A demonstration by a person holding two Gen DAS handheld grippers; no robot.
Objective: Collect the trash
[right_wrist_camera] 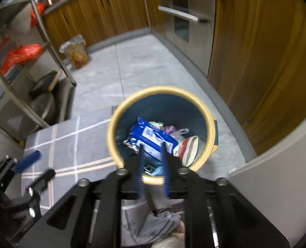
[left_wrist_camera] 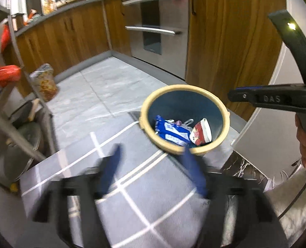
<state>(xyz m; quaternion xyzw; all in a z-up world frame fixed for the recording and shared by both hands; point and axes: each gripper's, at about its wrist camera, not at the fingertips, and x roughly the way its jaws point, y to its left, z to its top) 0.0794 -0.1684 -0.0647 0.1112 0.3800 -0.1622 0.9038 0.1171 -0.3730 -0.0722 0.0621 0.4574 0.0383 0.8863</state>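
Bin: a round bin (right_wrist_camera: 111,132) with a cream rim and dark blue inside is seen on the grey tiled floor (left_wrist_camera: 103,86), at the far edge of the mat, close to the wooden cupboards; it is judged to be set there so that rubbish can be dropped in from above.
Rubbish: a blue and white wrapper (right_wrist_camera: 151,136) is seen lying inside the bin, with a red and white packet (right_wrist_camera: 186,146) just beside it against the near wall; smaller scraps are glimpsed underneath and cannot be told apart.
Right tongs: the right gripper (right_wrist_camera: 152,146) is held over the bin's near rim, pointing down into it; a narrow gap is seen between the blue fingers and nothing is held.
Left tongs: the left gripper (left_wrist_camera: 151,153) is held over the mat beside the bin; its jaws are spread wide and empty, though blurred.
Mat: a grey mat (right_wrist_camera: 66,144) with white lines is laid under both tools.
Surroundings: an oven (left_wrist_camera: 159,31) is built into the cupboards (left_wrist_camera: 70,33); a lined basket (right_wrist_camera: 75,50) is stood well apart, by a metal rack (right_wrist_camera: 49,45).
Stage: the drop is judged done, as both tools are empty.
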